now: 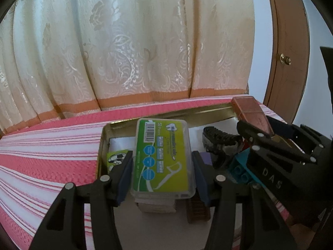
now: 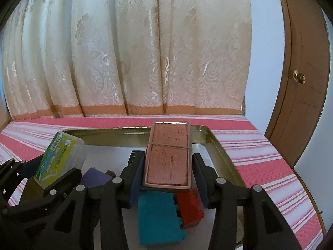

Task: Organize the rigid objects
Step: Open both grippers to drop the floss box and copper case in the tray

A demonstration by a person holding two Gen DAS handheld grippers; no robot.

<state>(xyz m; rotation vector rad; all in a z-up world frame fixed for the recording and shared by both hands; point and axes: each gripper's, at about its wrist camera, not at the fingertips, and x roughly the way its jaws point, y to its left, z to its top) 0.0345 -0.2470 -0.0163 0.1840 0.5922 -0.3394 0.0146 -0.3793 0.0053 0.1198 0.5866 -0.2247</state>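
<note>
My left gripper (image 1: 161, 164) is shut on a clear dental floss pick box (image 1: 163, 158) with a green and yellow label, held over the left part of a gold metal tray (image 1: 100, 145). The right gripper (image 2: 167, 166) is shut on a flat copper-pink box (image 2: 168, 158) with a rubber band round it, above the tray's right side (image 2: 220, 152). From the left wrist view the right gripper (image 1: 268, 133) and its pink box (image 1: 252, 112) show at the right. The right wrist view has the floss box (image 2: 60, 158) at the left.
Inside the tray lie a teal toy brick (image 2: 158, 218), a red brick (image 2: 190, 210), a purple block (image 2: 96, 178), a black clip-like piece (image 1: 218, 139), a small green card (image 1: 116, 158) and a brown block (image 1: 197, 210). Pink striped cloth (image 1: 41, 156), a curtain (image 1: 124, 41) and a wooden door (image 2: 301, 83) surround it.
</note>
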